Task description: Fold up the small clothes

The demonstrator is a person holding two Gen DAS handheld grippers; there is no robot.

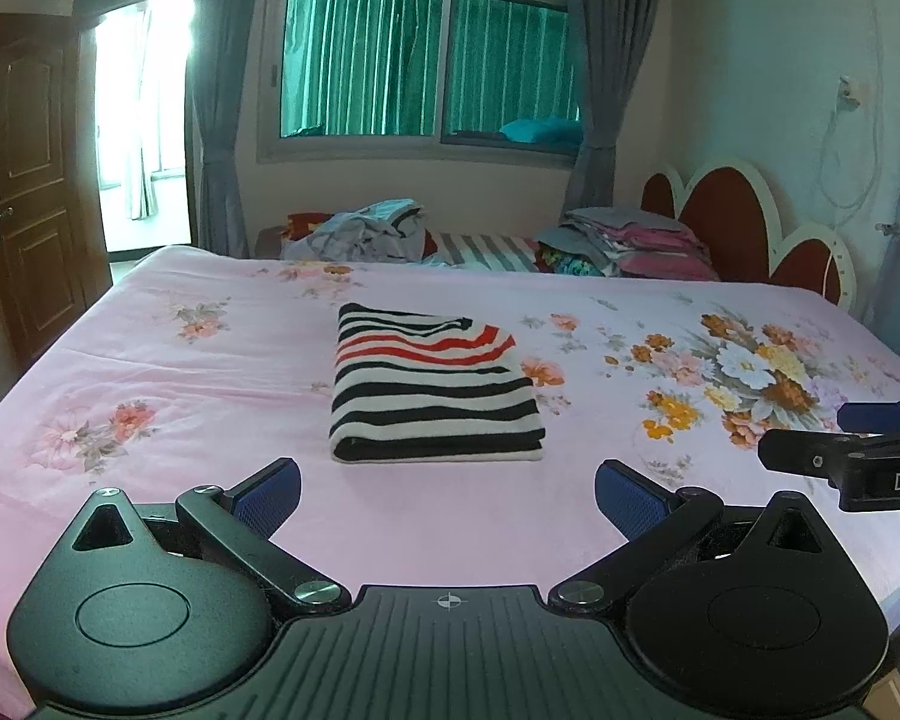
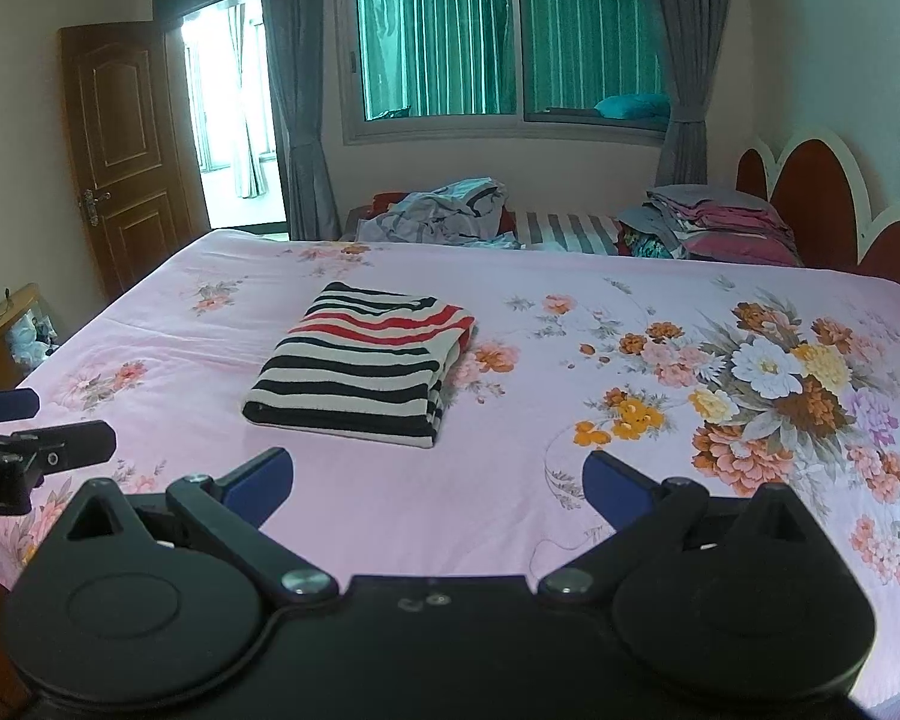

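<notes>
- Left hand-held gripper [image 1: 447,495]: fingers spread wide, holding nothing, hovering at the bed's near edge.
- Striped garment [image 1: 435,387]: already folded into a neat rectangle, lying mid-bed on the pink floral sheet [image 1: 180,372], just beyond both grippers.
- Right hand-held gripper [image 2: 438,489]: likewise spread and empty.
- Far side: a crumpled clothes heap [image 1: 369,231] probably awaits folding; a folded stack [image 1: 642,240] sits to its right.

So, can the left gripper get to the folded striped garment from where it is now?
Probably yes. The left gripper is open and points at the striped garment, with only bare pink sheet between them. The right gripper stays off to the side.
</notes>
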